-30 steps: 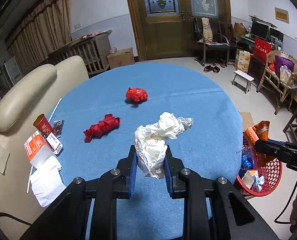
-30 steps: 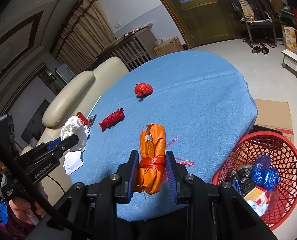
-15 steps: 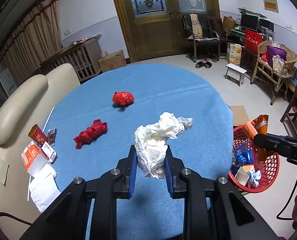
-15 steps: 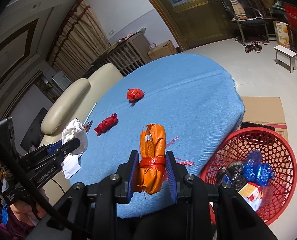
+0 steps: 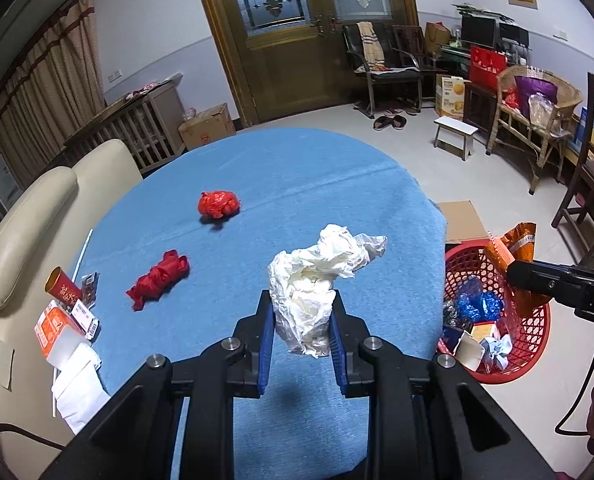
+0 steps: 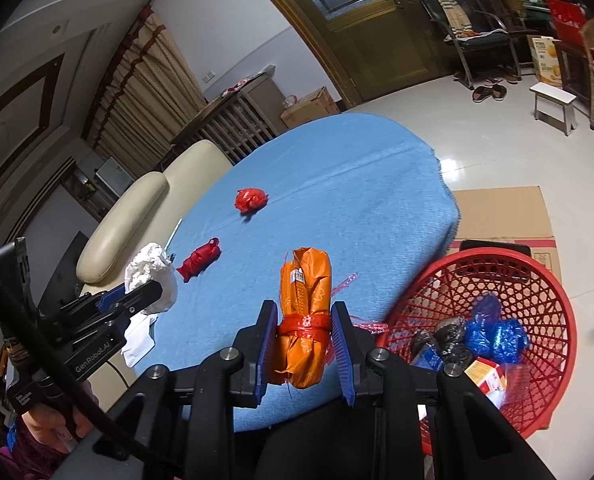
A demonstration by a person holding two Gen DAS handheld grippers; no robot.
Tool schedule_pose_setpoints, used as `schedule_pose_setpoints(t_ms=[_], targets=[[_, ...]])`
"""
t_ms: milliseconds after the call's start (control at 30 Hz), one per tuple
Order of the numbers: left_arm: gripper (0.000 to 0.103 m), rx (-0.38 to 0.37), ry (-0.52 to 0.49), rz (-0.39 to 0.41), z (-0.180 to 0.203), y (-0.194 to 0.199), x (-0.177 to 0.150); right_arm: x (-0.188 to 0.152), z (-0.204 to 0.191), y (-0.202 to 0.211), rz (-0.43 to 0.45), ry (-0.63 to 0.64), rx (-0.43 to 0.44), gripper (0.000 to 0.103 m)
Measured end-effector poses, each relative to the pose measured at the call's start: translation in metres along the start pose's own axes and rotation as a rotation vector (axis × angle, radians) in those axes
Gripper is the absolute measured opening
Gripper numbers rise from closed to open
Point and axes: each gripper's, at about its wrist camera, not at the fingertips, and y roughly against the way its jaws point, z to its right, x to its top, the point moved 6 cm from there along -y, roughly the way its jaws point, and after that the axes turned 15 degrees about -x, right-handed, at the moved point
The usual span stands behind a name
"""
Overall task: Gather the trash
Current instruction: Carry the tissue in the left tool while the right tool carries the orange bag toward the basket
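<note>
My left gripper is shut on a crumpled white paper wad, held above the blue table. My right gripper is shut on an orange wrapped bundle tied with red mesh, held over the table's near edge, left of the red basket. The basket also shows in the left wrist view, with my right gripper and its orange bundle over it. Two red crumpled bags lie on the table, one far and one near.
A red cup, packets and white paper lie at the table's left edge by a cream sofa. Flat cardboard lies on the floor behind the basket. Chairs, a stool and boxes stand at the right.
Both grippers, each still holding its load, have moved right toward the basket. The basket shows more fully in both views.
</note>
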Motion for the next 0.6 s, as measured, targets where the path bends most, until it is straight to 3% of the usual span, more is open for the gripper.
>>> schedule_pose_setpoints(t_ms=[600], targets=[[0.028, -0.020, -0.057, -0.032, 0.023, -0.013, 0.001, -0.005, 0.026, 0.008, -0.005, -0.044, -0.019, 0.029]])
